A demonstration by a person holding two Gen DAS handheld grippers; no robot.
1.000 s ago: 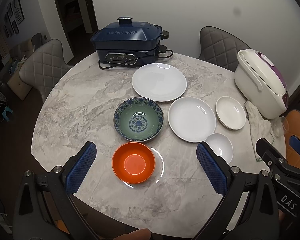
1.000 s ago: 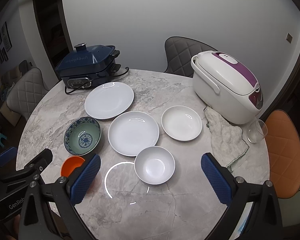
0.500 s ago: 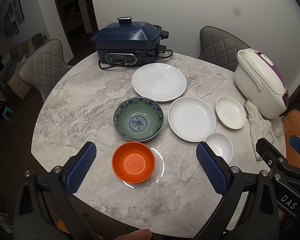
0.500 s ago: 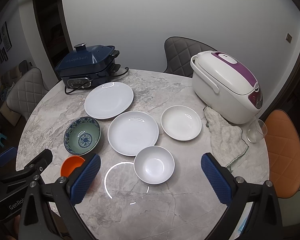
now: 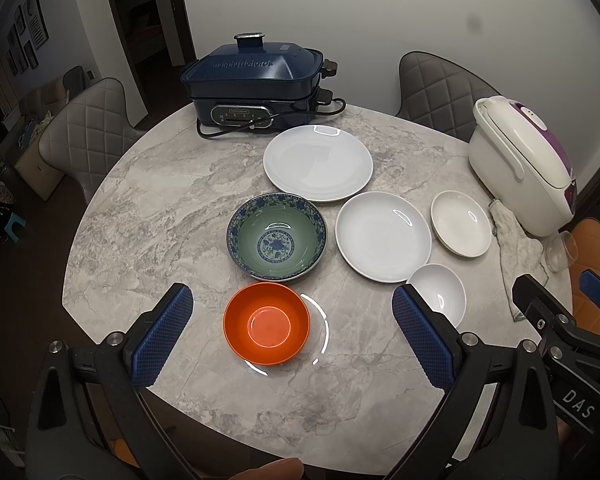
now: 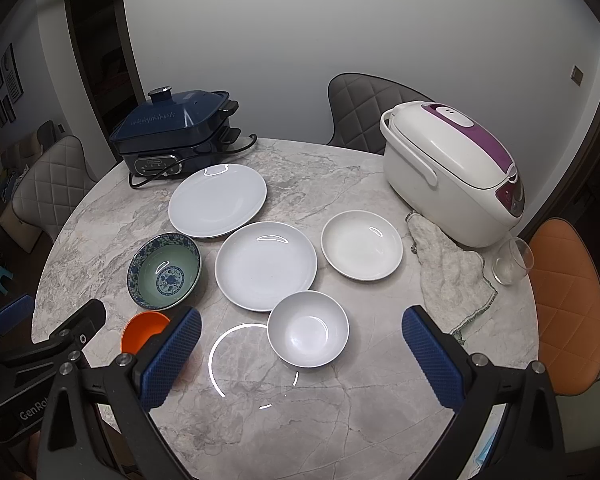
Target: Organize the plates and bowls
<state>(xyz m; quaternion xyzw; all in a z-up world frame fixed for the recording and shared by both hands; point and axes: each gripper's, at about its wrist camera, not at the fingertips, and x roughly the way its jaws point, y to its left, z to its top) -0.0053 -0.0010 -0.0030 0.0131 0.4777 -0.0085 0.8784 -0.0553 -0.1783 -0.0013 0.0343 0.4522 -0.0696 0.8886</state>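
Observation:
On the round marble table lie a large white plate (image 5: 317, 162) (image 6: 218, 200), a medium white plate (image 5: 383, 236) (image 6: 266, 265) and a small cream plate (image 5: 461, 229) (image 6: 361, 245). A blue-patterned green bowl (image 5: 276, 237) (image 6: 164, 270) sits mid-table. An orange bowl (image 5: 266, 323) (image 6: 143, 332) lies between the fingers' line of my left gripper (image 5: 288, 312), which hangs open above the near edge. A small white bowl (image 5: 439, 292) (image 6: 307, 328) lies ahead of my open right gripper (image 6: 300, 334). Neither gripper holds anything.
A dark blue electric cooker (image 5: 254, 84) (image 6: 172, 132) stands at the back, a white and purple rice cooker (image 5: 519, 160) (image 6: 447, 172) at the right. A grey cloth (image 6: 447, 276) and a glass (image 6: 509, 260) lie beside it. Quilted chairs (image 5: 88, 136) and an orange seat (image 6: 567, 300) ring the table.

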